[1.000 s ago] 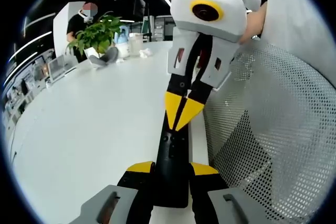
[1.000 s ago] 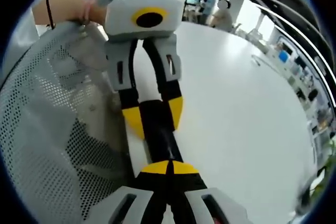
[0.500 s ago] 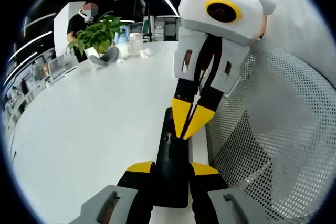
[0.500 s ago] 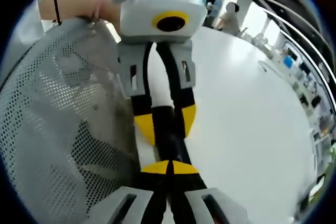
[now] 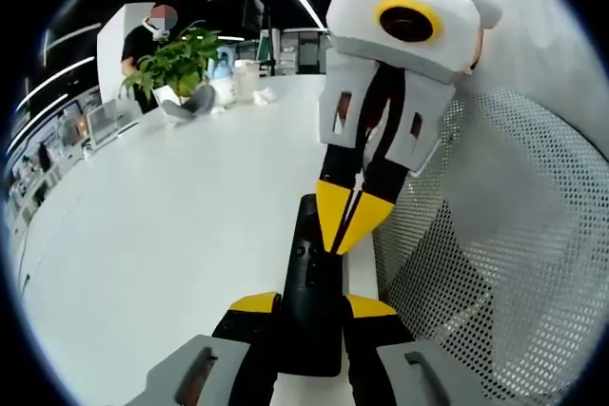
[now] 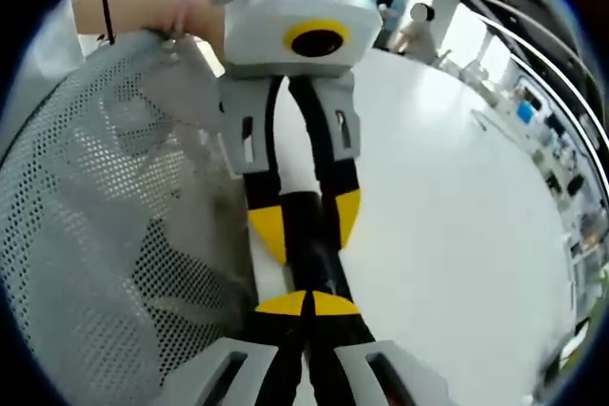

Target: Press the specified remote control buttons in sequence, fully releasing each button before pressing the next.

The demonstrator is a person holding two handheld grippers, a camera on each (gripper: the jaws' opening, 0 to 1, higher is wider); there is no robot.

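Observation:
A slim black remote control (image 5: pixel 306 278) lies lengthwise near the white table's edge, with my left gripper (image 5: pixel 312 305) shut on its near end, one yellow tip on each side. My right gripper (image 5: pixel 344 227) reaches in from the upper right, shut, its joined yellow tips resting on the remote's upper face by the buttons. In the right gripper view, my right gripper (image 6: pixel 306 303) has its tips pressed together over the remote (image 6: pixel 306 235). The left gripper (image 6: pixel 307 225) comes in from above and clamps the remote's far end. A hand (image 6: pixel 143 9) holds that gripper.
The white table (image 5: pixel 171 216) stretches away to the left. A grey mesh chair back (image 5: pixel 495 263) stands close on the right. A potted plant (image 5: pixel 176 62), bottles (image 5: pixel 233 78) and a person (image 5: pixel 143 40) are at the table's far end.
My right gripper has slid along the remote toward my left gripper, still shut. The left gripper has kept its hold on the remote.

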